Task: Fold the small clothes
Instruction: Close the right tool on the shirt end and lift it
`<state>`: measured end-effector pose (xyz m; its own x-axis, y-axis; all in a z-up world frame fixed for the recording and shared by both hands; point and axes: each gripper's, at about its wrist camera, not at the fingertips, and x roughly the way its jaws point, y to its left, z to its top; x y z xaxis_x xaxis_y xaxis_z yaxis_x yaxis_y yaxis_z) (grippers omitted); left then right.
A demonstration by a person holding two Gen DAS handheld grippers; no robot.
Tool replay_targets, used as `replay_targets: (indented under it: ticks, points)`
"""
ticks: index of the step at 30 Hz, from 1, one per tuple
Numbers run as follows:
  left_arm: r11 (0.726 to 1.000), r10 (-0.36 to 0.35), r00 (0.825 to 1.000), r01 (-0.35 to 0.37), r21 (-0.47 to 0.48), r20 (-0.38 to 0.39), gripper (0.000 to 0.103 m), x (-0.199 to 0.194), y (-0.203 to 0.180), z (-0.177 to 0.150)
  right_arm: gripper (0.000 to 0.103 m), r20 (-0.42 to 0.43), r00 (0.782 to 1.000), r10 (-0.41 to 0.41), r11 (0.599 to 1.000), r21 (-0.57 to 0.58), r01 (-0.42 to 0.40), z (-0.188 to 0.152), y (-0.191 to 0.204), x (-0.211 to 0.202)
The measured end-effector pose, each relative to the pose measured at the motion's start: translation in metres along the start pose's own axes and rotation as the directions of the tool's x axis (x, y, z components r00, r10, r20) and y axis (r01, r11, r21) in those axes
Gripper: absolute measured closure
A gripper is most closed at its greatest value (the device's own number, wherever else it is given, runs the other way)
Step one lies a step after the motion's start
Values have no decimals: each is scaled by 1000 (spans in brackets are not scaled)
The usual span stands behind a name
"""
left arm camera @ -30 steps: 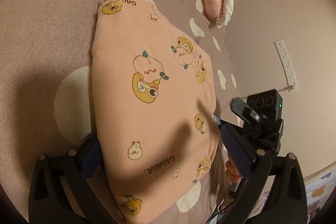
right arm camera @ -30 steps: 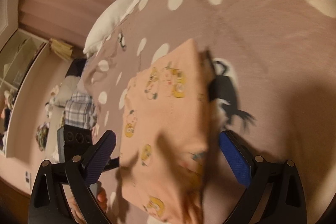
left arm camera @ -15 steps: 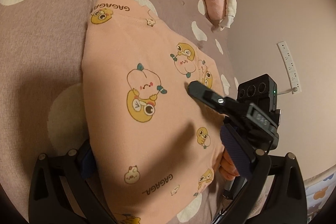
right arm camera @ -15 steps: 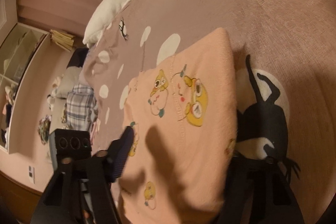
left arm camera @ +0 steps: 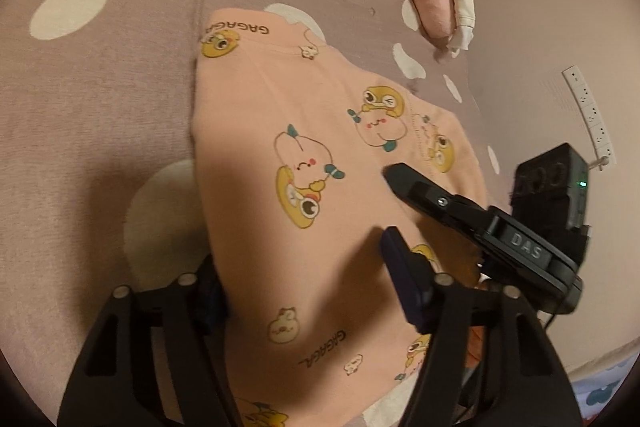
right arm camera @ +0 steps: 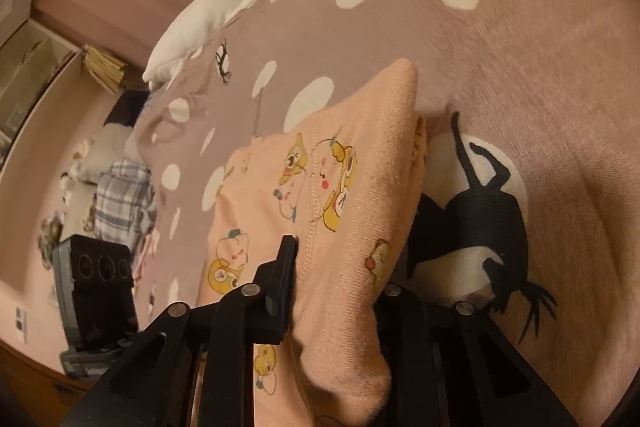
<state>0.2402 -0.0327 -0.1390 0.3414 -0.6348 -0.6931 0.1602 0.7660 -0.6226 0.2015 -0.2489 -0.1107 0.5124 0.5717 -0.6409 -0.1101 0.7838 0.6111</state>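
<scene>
On the spotted bedspread (left arm camera: 120,75) lies the folded peach garment (left arm camera: 288,131). Both tools grip its near edge: left gripper (left arm camera: 304,283) at 6 o'clock, right gripper (right arm camera: 340,291) closed over a raised fold. Next, probably, carry that edge toward 12 o'clock evenly.

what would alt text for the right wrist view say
The right claw pinches a bunched fold of a peach cartoon-print garment lying on a mauve polka-dot bedspread. A white goose plush lies at the bed's far edge, and the left claw's body shows lower left.
</scene>
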Motion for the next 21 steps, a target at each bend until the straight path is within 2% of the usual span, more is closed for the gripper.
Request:
replay_targets:
  ticks: [10,21]
  points:
    - [996,20,998,-25,82,63,59,-19,-15,-6,80,49,999,-11,996,-86,16,-11,33,-14]
    - [993,17,997,-25,112,77,59,-43,-22,-30,80,76,997,30,992,-126,-21,-30,58,-33]
